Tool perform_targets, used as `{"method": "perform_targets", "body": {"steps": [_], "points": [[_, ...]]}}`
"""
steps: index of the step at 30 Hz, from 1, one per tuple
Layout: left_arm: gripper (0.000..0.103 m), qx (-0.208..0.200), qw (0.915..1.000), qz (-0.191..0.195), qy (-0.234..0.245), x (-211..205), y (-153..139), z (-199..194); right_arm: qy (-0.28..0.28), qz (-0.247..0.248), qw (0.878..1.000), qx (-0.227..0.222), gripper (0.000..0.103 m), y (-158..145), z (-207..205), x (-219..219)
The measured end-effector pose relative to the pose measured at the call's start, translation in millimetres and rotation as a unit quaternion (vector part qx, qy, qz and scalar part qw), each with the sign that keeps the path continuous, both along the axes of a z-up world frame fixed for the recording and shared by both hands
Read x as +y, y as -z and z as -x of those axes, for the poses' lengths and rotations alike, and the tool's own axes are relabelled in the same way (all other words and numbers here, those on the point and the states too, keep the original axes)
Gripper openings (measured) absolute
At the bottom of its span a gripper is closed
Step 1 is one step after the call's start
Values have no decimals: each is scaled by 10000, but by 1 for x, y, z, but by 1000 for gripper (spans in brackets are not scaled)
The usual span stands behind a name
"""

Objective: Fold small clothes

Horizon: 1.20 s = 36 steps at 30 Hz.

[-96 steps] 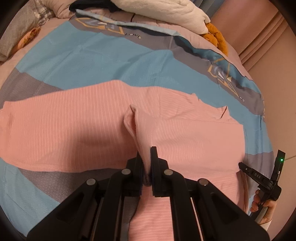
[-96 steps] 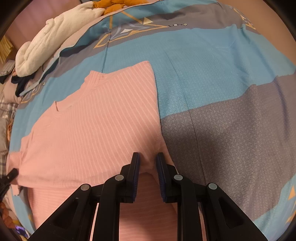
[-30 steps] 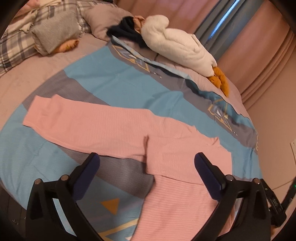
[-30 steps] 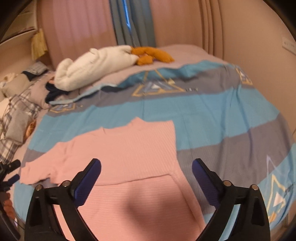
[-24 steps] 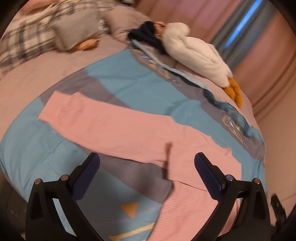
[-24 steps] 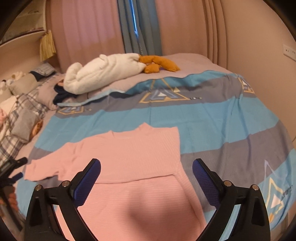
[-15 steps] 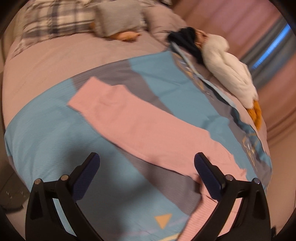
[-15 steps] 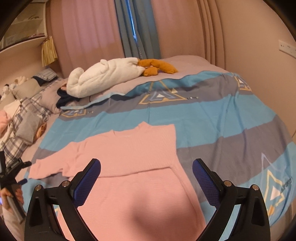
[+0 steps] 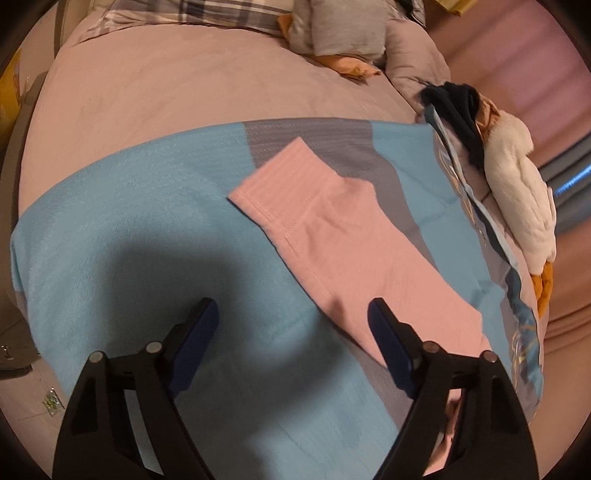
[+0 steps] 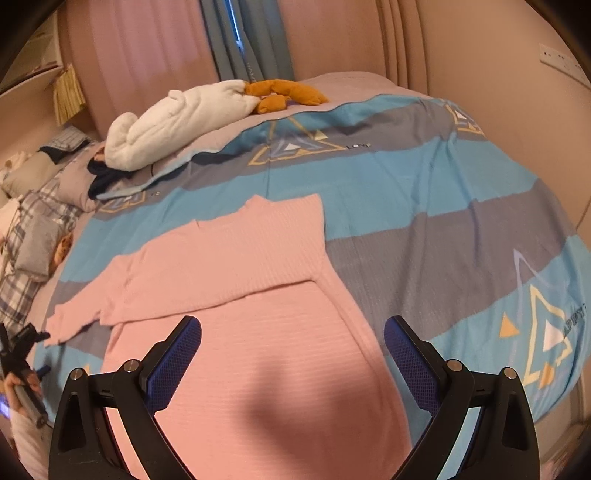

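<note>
Blue and grey bedding (image 10: 424, 192) fills both views, with a white plush toy (image 10: 177, 118) and pillows (image 9: 340, 33) toward the upper part of each frame. On it lies the pink top (image 10: 258, 332): in the right wrist view its body runs from centre to bottom, one sleeve already folded across the chest, the other sleeve (image 9: 332, 236) stretched flat toward the left edge. In the left wrist view that sleeve runs from the centre toward the lower right, its cuff (image 9: 288, 177) at mid-frame.

The left gripper (image 9: 293, 325) hangs low over the sleeve; its jaws have just been closing, yet they stand apart and grasp nothing, the right-hand finger over pink cloth, the left-hand one over bare blue cover. The right gripper (image 10: 291, 343) hovers released above the body of the top, holding nothing.

Judging from this, the next step is taking up the loose sleeve. The risk is a pinch that catches the bedding with the sleeve, since one finger sits off the cloth. A grip this far from the cuff could also let the cuff trail and crease.
</note>
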<state>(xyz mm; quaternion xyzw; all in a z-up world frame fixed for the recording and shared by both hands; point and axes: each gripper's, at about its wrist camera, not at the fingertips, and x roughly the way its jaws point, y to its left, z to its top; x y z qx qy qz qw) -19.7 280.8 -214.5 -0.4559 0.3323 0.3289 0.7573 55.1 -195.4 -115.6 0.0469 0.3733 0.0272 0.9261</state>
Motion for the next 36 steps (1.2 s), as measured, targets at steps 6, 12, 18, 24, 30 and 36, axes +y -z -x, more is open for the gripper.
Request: {"method": "perform_targets", "body": {"steps": [6, 12, 18, 24, 30, 36], "points": [[69, -449, 9983, 120, -361, 20, 5, 0, -42, 17, 10000, 23, 99, 1, -1, 4], [12, -663, 9959, 260, -565, 38, 16, -5, -87, -21, 9999, 94, 99, 3, -5, 11], [8, -892, 9938, 175, -637, 34, 5, -9, -50, -33, 9999, 88, 99, 3, -5, 10], [7, -1119, 9927, -392, -205, 14, -35, -25, 24, -95, 9999, 39, 99, -1, -3, 4], [6, -1213, 9897, -688, 310, -17, -68, -45, 105, -162, 9998, -32, 99, -3, 3, -5], [6, -1371, 9814, -943, 960, -57, -96, -71, 180, -214, 9995, -114, 99, -7, 7, -12]]}}
